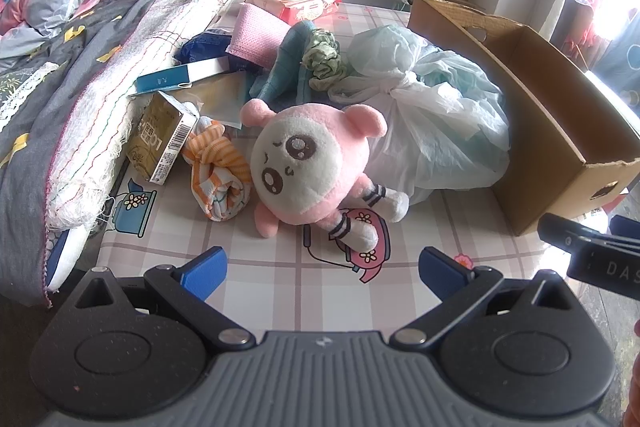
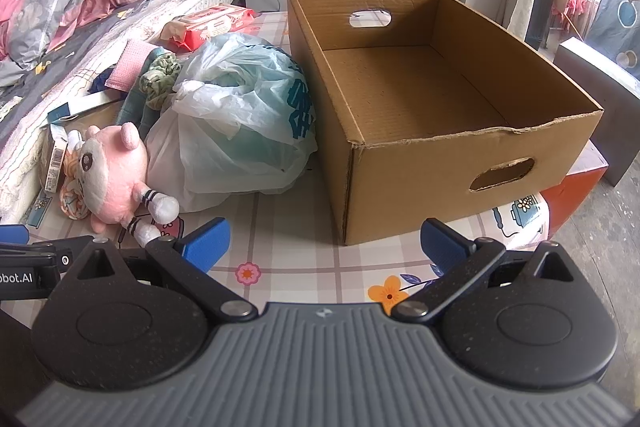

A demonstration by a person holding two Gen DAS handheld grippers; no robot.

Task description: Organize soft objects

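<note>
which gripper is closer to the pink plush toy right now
Left. The left gripper sits open just in front of the pink plush toy; the right gripper, also open, faces the cardboard box, plush off to its left.

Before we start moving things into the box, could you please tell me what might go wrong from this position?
1. The pink plush toy leans against the knotted plastic bag and the striped cloth; the open left tool may snag either.
2. The bag sits tight against the cardboard box, so lifting it could nudge the box.
3. The right tool sits close beside the left; they could collide.
</note>
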